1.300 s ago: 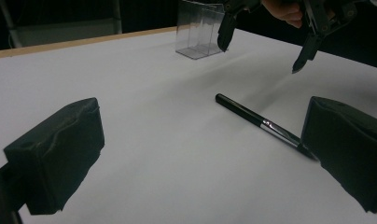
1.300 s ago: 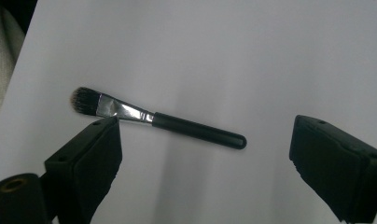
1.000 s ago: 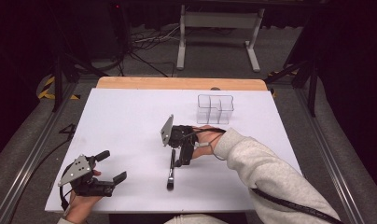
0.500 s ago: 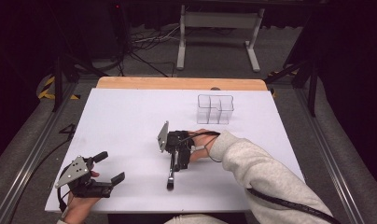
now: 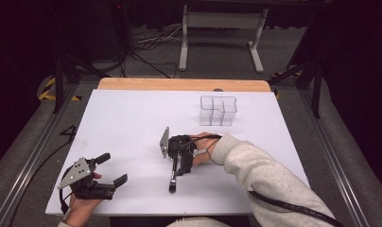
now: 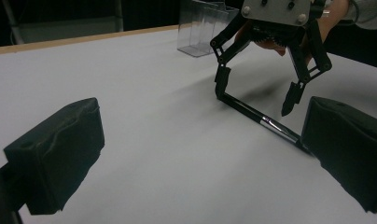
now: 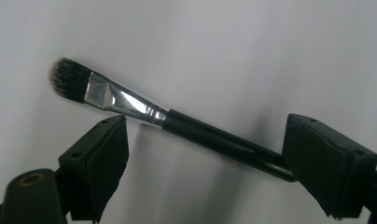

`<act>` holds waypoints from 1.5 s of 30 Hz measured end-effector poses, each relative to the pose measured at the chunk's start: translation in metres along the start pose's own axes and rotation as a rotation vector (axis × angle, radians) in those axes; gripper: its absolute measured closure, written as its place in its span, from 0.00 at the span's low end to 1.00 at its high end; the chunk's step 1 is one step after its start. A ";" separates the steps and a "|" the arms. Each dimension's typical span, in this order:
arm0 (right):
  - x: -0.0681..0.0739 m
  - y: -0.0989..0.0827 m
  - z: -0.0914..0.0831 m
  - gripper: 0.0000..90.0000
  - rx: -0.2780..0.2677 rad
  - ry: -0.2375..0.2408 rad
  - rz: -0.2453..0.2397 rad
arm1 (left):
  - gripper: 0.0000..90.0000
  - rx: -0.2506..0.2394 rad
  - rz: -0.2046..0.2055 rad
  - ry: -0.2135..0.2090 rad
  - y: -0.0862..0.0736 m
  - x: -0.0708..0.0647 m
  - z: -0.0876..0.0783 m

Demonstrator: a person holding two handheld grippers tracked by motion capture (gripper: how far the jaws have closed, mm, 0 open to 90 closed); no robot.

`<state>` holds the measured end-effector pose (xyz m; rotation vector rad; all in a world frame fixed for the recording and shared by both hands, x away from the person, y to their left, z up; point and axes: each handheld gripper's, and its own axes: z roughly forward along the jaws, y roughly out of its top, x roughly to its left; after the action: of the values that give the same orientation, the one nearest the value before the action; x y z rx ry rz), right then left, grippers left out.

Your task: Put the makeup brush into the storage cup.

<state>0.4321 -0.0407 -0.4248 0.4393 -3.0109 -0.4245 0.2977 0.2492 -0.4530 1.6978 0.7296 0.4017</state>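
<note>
My right gripper (image 7: 203,158) hangs spread over the makeup brush (image 7: 177,123) lying flat on the white table (image 5: 132,123), nothing gripped, so I'd pinch its light, stiff, likely slippery black handle (image 7: 224,140) mid-length, clear of the soft bristles (image 7: 67,79).

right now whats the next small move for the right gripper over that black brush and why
Probably close the right gripper on the black-handled makeup brush with the silver ferrule. Its jaws stand open, straddling the handle, and the brush lies flat on the white table, not gripped yet.
</note>
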 end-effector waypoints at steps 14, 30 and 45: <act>0.004 0.003 0.004 0.34 0.072 -0.006 -0.067 | 0.00 0.004 0.000 0.005 0.000 0.000 0.000; 0.015 0.011 0.001 0.88 0.156 -0.015 -0.163 | 0.00 0.001 -0.007 0.003 -0.001 0.001 0.000; 0.016 0.010 -0.027 0.88 0.081 -0.079 -0.132 | 0.00 0.003 -0.004 0.001 -0.001 0.001 0.001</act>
<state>0.4170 -0.0430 -0.3958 0.6459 -3.0955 -0.3368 0.2986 0.2492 -0.4538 1.6988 0.7343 0.3988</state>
